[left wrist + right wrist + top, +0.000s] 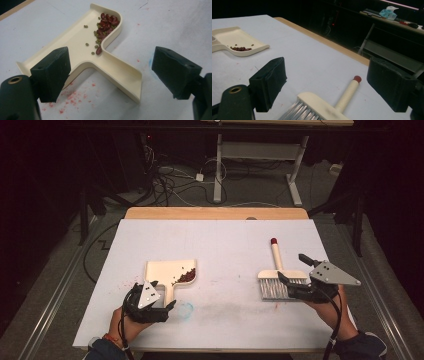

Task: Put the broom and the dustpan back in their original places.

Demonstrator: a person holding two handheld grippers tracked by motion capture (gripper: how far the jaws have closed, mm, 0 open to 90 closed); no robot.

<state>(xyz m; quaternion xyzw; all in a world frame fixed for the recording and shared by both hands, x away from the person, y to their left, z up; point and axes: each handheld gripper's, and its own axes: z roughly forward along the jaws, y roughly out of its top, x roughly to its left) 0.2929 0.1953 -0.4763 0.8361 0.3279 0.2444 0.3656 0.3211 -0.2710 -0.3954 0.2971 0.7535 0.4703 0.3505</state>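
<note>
Both claws apart, nothing gripped – dustpan (105,62) with beans (106,23) just ahead of left claw (117,75), brush (329,105) under right claw (332,87) – likely release done, next withdraw.

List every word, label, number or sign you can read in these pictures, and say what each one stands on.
None can be read.
The cream plastic dustpan holding red and green beans is unmarked.
The cream hand brush with a red-tipped handle bears no print.
The white table sheet carries stains, no writing.
The black left gripper and right gripper show no labels.
</note>
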